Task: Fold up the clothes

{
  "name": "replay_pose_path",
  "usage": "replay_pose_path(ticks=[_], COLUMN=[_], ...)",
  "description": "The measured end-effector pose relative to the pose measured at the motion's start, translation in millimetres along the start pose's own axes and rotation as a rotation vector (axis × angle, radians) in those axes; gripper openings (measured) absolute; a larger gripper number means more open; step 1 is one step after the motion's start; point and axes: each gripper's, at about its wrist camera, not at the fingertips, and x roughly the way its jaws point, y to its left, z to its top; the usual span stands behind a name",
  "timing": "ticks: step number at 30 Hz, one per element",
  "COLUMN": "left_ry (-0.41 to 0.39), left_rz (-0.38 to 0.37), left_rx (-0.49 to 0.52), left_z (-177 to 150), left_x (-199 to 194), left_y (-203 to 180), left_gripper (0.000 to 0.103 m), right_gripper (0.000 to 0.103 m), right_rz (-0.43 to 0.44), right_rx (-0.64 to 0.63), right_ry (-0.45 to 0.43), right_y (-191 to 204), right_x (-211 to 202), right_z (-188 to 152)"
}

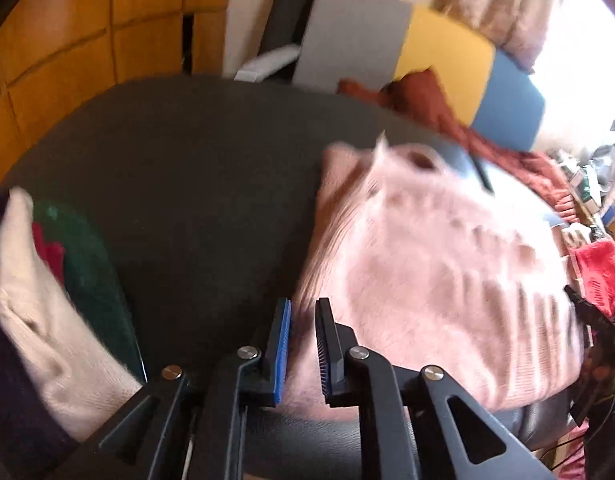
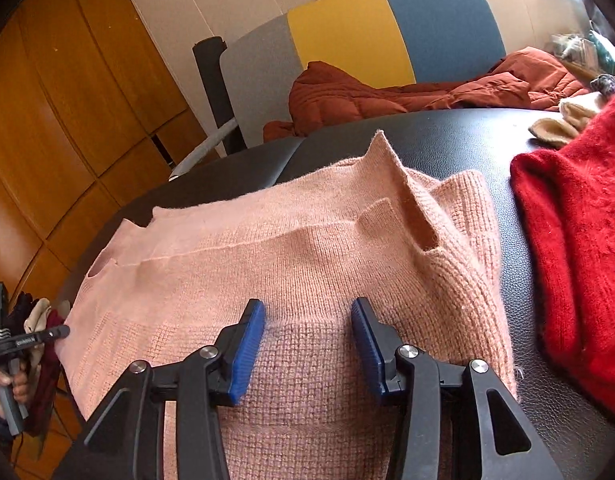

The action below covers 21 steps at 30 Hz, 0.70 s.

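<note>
A pink knitted sweater (image 1: pixel 427 272) (image 2: pixel 267 248) lies spread on the black padded table (image 1: pixel 187 180) (image 2: pixel 447 140), one corner standing up in a peak. My left gripper (image 1: pixel 303 344) is at the sweater's left edge, its jaws nearly together with the pink fabric filling the gap. In the right wrist view the left gripper (image 2: pixel 53 334) shows at the far left, its tip on that edge and a hand (image 2: pixel 5 384) on its handle. My right gripper (image 2: pixel 309 332) hovers open over the near ribbed hem, with fabric below its blue pads (image 2: pixel 247 348) but none pinched.
A red fuzzy sweater (image 2: pixel 579 260) and a cream garment (image 2: pixel 563 120) lie on the table's right. Cream and green clothes (image 1: pixel 47 300) are piled at the left. A rust quilted jacket (image 2: pixel 387 92) rests on the grey, yellow and blue sofa (image 2: pixel 347 32). Wooden cabinets (image 2: pixel 67 100) stand behind.
</note>
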Motion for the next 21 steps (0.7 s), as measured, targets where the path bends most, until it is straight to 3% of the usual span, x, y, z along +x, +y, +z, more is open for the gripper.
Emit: replay_pose_path(ticks=[3, 9, 21], left_ry=[-0.055, -0.031, 0.059], left_rz=[-0.068, -0.102, -0.092], left_rx=[0.100, 0.237, 0.260], left_z=[5.0, 22.5, 75.5], left_x=[-12.9, 11.0, 72.4], left_y=[-22.7, -64.5, -59.6], left_gripper=[0.016, 0.017, 0.029], right_gripper=[0.050, 0.051, 0.056], right_rz=[0.005, 0.010, 0.038], right_rx=[-0.003, -0.005, 0.000], right_ry=[0.001, -0.001, -0.004], right_y=[0.7, 1.2, -1.0], right_x=[0.5, -0.4, 0.3], right_z=[0.3, 0.1, 0.7])
